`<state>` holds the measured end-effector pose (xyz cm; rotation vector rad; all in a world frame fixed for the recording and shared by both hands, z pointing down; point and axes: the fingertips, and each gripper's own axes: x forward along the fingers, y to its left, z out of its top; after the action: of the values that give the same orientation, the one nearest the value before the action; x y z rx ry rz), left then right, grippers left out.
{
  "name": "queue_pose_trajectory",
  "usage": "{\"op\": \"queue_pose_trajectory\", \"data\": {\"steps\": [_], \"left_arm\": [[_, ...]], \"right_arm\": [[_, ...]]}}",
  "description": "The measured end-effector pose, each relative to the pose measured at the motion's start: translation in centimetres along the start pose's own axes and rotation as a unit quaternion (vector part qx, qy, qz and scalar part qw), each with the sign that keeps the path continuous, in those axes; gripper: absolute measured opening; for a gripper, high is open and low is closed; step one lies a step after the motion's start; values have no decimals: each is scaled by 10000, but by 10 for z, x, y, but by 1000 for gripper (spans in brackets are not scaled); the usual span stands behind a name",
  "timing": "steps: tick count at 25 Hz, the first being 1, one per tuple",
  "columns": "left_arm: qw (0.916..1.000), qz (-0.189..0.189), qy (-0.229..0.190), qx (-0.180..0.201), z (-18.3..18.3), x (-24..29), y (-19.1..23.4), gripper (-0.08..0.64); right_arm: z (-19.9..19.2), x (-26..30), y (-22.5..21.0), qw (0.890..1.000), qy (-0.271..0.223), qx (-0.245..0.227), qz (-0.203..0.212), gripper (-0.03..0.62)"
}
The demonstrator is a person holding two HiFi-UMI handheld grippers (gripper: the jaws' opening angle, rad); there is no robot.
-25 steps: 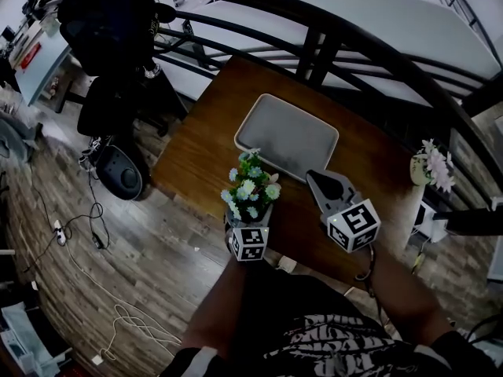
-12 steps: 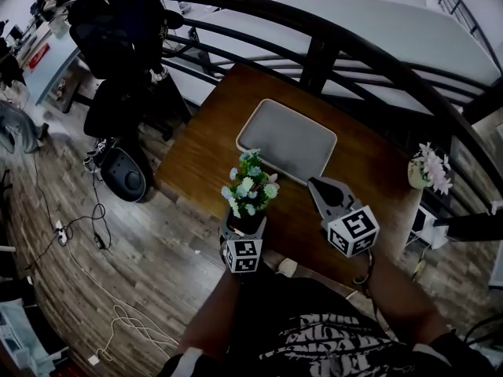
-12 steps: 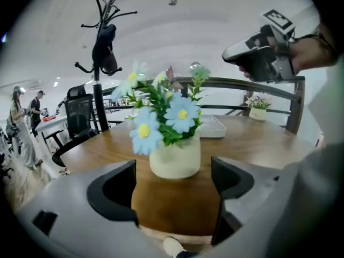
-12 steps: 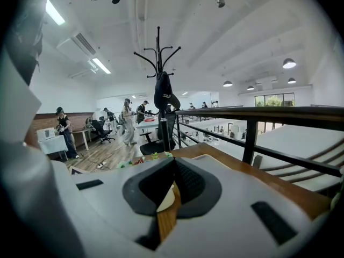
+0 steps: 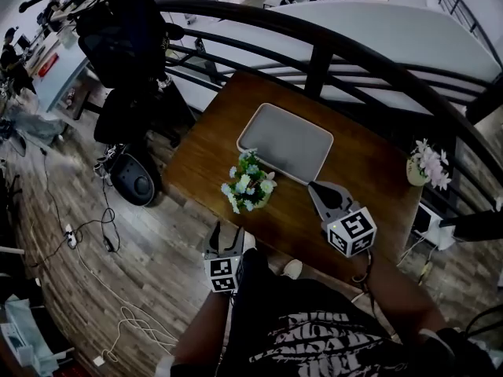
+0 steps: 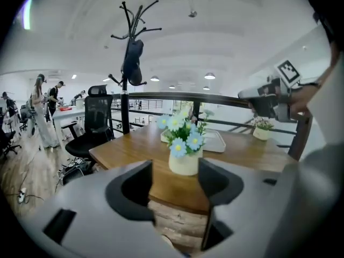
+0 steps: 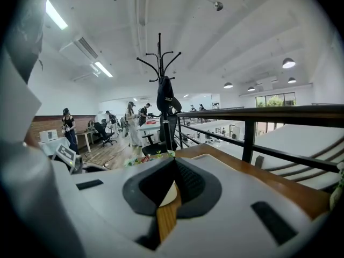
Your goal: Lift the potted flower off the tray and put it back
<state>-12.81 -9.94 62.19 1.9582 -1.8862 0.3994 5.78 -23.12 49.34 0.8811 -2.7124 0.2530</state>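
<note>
The potted flower (image 5: 248, 187), blue and white blooms in a cream pot (image 6: 183, 163), stands on the wooden table near its front left edge, just short of the grey tray (image 5: 251, 128). The tray holds nothing. My left gripper (image 5: 224, 232) hangs off the table's front edge, apart from the pot. It is open; its jaws have just been closing, with nothing between them. In the left gripper view the pot shows well beyond the left gripper (image 6: 174, 172). My right gripper (image 5: 315, 187) hovers over the table, right of the pot, with its tips together in the right gripper view (image 7: 173, 164).
A second potted flower (image 5: 428, 166) stands at the table's right edge. A dark railing (image 5: 354, 49) curves behind the table. An office chair and a coat stand (image 5: 126, 45) are at the left, and cables lie on the wooden floor (image 5: 86, 250).
My left gripper has drawn back from the pot, past the table's edge, and its jaws have narrowed. The pot stays on the table. The right gripper has shifted slightly.
</note>
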Motion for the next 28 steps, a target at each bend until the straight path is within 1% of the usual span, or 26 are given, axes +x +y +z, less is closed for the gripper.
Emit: {"op": "queue_pose_trajectory", "data": {"steps": [1, 2, 4, 5, 7, 9, 12, 15, 19, 22, 28], "left_arm": [[10000, 15, -93, -14, 10, -6, -2, 207], [9998, 6, -188, -27, 19, -12, -5, 127], [9993, -70, -346, -113, 36, -21, -13, 31], [9989, -123, -412, -190, 43, -26, -18, 13], [9977, -245, -554, -310, 56, -35, -26, 8], [9965, -379, -661, -346, 65, -42, -33, 8], [9957, -541, -662, -348, 77, -47, -46, 6], [9960, -613, -606, -252, 84, -47, -55, 6], [9972, -552, -490, -126, 87, -41, -58, 6], [9979, -505, -407, -29, 90, -39, -56, 6], [9981, -421, -436, -86, 106, -41, -43, 6]], "right_arm": [[-2, -4, 0, 10000, -2, -19, -4, -2], [-3, -8, 0, 10000, -8, -46, -11, -2], [-4, -15, 0, 10000, -27, -74, -31, -2], [-5, -18, 1, 10000, -37, -60, -42, -2], [-6, -26, 3, 10000, -62, -6, -70, -2], [-8, -34, 5, 9999, -92, 28, -111, -2], [-9, -45, 9, 9998, -124, -13, -167, -2], [-10, -55, 16, 9996, -159, -54, -224, -2], [-16, -64, 27, 9994, -217, -74, -276, -2], [-18, -67, 35, 9993, -226, 24, -298, -2], [-6, -65, 49, 9986, -365, 48, -387, -2]]}}
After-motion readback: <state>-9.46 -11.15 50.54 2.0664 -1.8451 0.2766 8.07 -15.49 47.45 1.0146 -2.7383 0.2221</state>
